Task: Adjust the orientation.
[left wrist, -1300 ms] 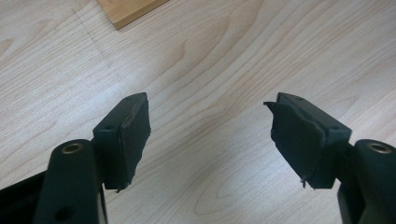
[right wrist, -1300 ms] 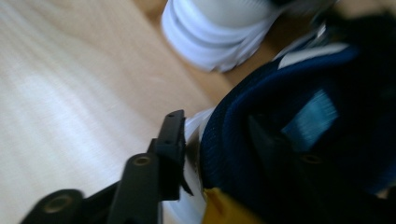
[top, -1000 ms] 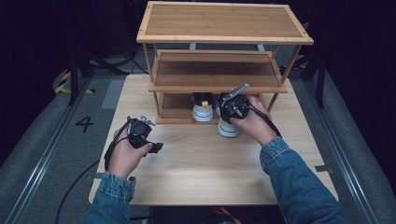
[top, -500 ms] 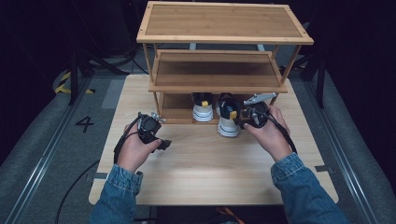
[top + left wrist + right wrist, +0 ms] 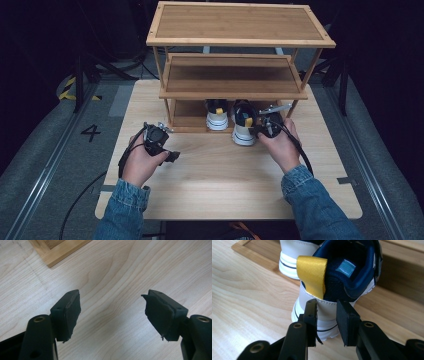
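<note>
Meanwhile the right tongs (image 5: 325, 322) sit narrowly parted behind the heel of the right shoe (image 5: 244, 122), gripping nothing; that shoe's heel juts off the bottom board of the rack (image 5: 240, 41) onto the table (image 5: 225, 180), beside the left shoe (image 5: 217, 114). Left tongs (image 5: 117, 315) gape wide and empty over bare table.

A pale wooden table (image 5: 215, 190) with visible grain stood on a grey carpeted floor (image 5: 45, 170). A dark metal rail (image 5: 42, 175) ran along the floor at the table's left, beside a black numeral 4 (image 5: 90, 132) marked on the carpet. A strip of yellow-and-black hazard tape (image 5: 67, 87) lay farther back on the left. Black stand legs (image 5: 80, 80) rose there. Beyond the table the room lay dark.
</note>
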